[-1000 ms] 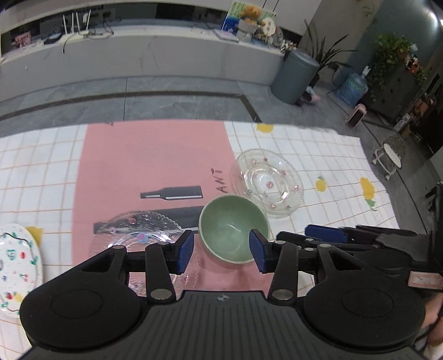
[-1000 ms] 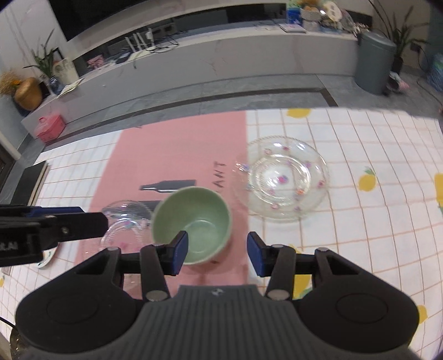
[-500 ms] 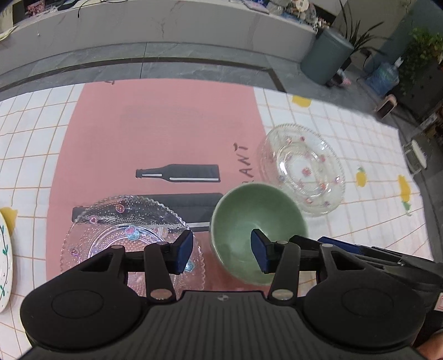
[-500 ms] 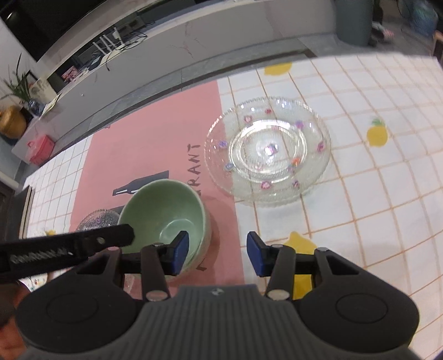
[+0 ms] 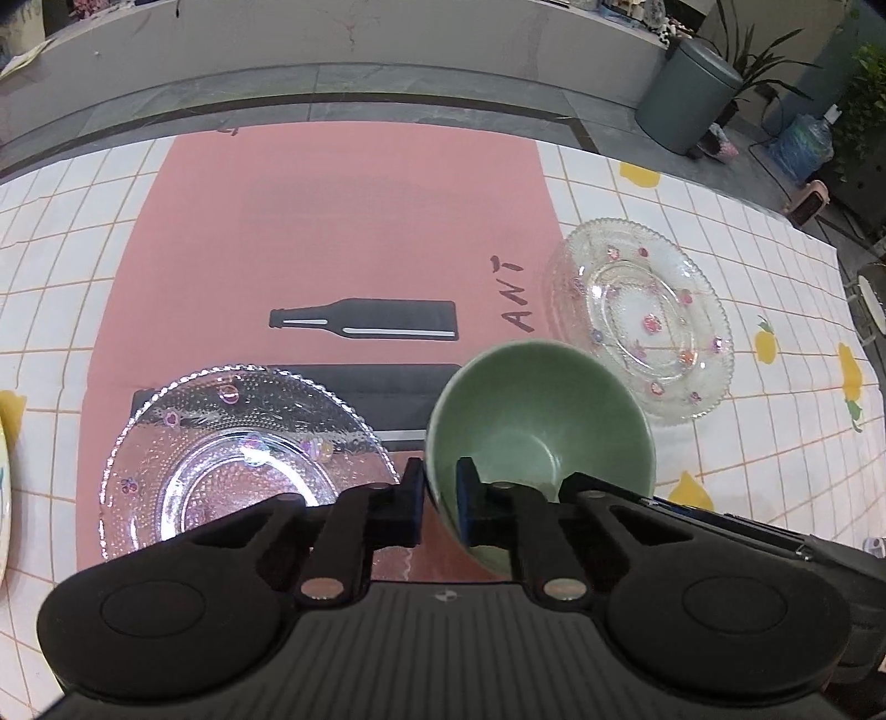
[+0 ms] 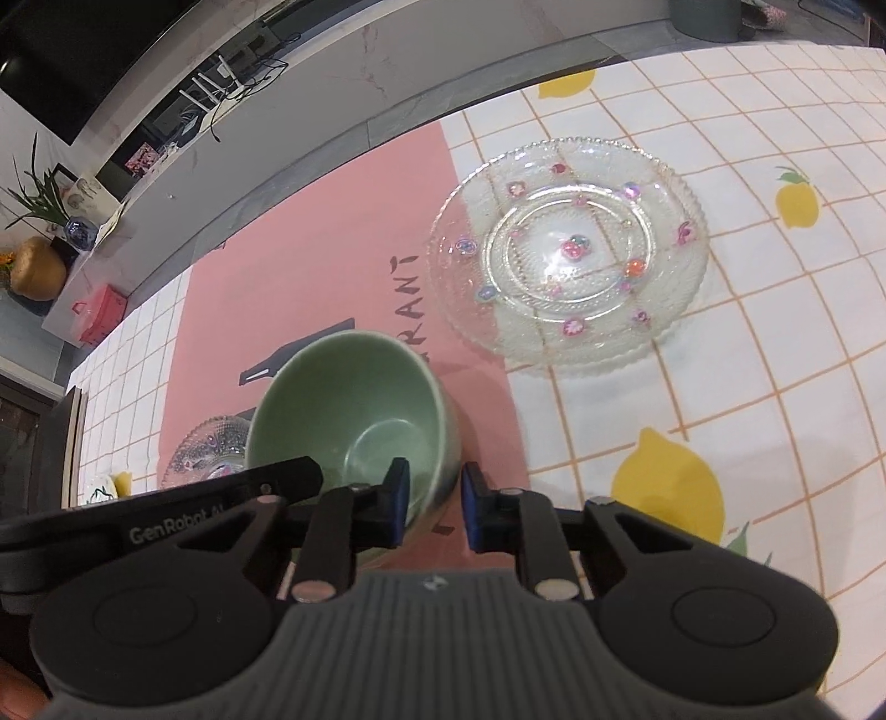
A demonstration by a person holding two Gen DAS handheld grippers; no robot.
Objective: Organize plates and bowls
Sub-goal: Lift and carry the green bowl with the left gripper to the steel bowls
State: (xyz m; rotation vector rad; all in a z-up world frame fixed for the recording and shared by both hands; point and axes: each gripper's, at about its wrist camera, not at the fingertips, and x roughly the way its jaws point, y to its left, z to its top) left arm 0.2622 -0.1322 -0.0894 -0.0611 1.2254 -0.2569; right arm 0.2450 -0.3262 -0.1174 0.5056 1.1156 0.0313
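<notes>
Home living-dining room: lemon-print tablecloth (image 6: 720,387), long stone ledge (image 5: 387,39), potted plants (image 5: 864,94), pedal bin (image 5: 686,94).

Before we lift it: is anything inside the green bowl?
No food or dish shows inside the green bowl, only one finger of each gripper reaching over its near rim. The near inner wall is hidden behind them.

White patterned plate (image 5: 4,498) cut off at left edge.

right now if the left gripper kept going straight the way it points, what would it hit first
The left gripper is already shut on the green bowl, fingers astride its near rim. Pushed on, the bowl's wall, then probably the pink mat beneath; depth is unclear.
</notes>
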